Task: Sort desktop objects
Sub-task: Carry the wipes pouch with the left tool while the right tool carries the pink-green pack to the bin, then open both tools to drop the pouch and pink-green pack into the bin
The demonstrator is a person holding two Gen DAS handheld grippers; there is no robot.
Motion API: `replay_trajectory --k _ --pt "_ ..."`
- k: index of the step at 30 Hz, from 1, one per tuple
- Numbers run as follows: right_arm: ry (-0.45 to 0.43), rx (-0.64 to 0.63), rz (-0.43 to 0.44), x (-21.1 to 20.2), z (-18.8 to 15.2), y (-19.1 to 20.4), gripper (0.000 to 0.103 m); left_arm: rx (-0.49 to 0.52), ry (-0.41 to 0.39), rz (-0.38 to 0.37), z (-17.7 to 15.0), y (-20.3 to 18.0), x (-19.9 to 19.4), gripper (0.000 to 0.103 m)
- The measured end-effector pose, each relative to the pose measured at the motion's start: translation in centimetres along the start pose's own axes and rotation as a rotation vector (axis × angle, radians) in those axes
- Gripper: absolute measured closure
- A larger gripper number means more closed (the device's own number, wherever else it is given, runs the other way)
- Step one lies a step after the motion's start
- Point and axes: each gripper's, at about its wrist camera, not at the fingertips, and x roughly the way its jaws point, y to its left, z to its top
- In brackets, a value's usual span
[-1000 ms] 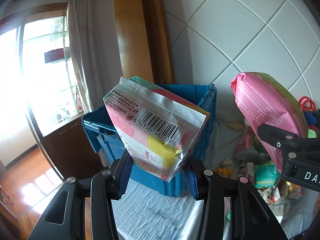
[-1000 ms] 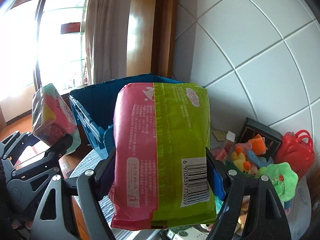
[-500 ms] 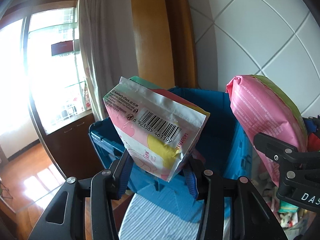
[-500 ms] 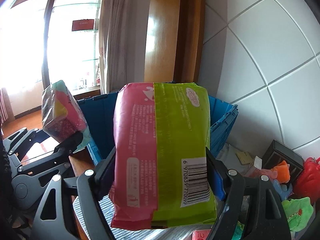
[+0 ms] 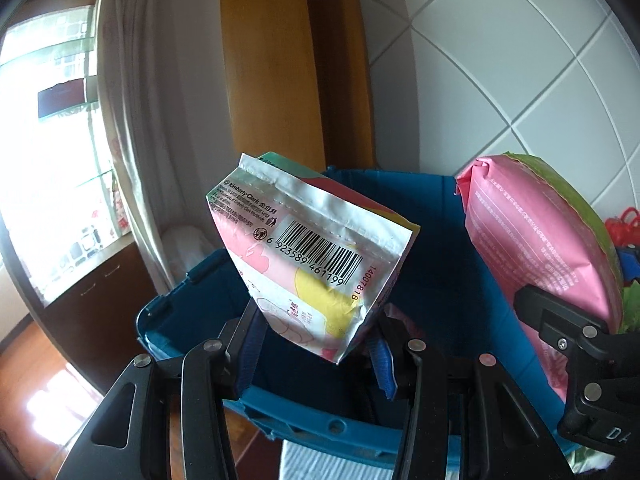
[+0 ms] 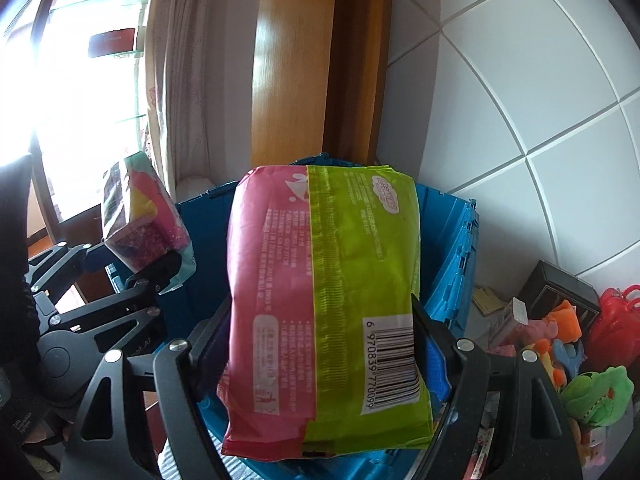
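Two packs hang over the blue crate [image 5: 432, 240]: the left gripper [image 5: 316, 344] clenches the pink-and-yellow pack [image 5: 312, 256], the right gripper [image 6: 320, 364] the pink-and-green pack [image 6: 324, 292]. Next, likely, lowering and releasing inside.

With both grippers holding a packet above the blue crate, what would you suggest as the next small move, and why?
Probably lower the left gripper a little into the blue crate and then open it. Its pink and yellow packet already hangs over the crate's open interior, tilted, with the near rim below the fingers. The right gripper holds the pink and green packet close alongside, so releasing one at a time seems safer.
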Motion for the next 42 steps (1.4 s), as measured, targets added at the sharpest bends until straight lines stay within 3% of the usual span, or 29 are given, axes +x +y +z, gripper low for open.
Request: replay_trajectory --k 5,11,17,20,24,29,32,42 --pt "0.065 0.026 -0.051 2.2 -0.2 0.8 0.025 0.014 0.098 -0.06 -0.1 1.7 3.6 0.056" --pt "0.131 0.061 -0.088 4.7 -1.1 0.4 0.025 0.038 0.144 -0.098 -0.5 1.9 5.9 0.055" --pt "0.138 0.065 -0.112 5.2 -0.8 0.4 0.025 0.037 0.151 -0.121 -0.3 2.7 7.0 0.049" --pt "0.127 0.072 -0.131 5.1 -0.4 0.3 0.024 0.038 0.138 -0.117 0.2 3.1 6.6 0.036" --pt "0.098 0.069 -0.17 4.6 0.2 0.1 0.02 0.033 0.127 -0.114 0.4 3.2 6.4 0.027" --pt "0.094 0.066 -0.199 4.1 0.2 0.0 0.015 0.024 0.124 -0.113 0.3 3.5 6.2 0.025" --pt "0.088 0.066 -0.211 3.7 0.0 0.0 0.002 0.017 0.115 -0.12 0.1 3.9 5.9 0.023" --pt "0.068 0.082 -0.248 1.8 -1.1 -0.8 0.002 0.014 0.111 -0.146 -0.1 3.9 5.4 0.022"
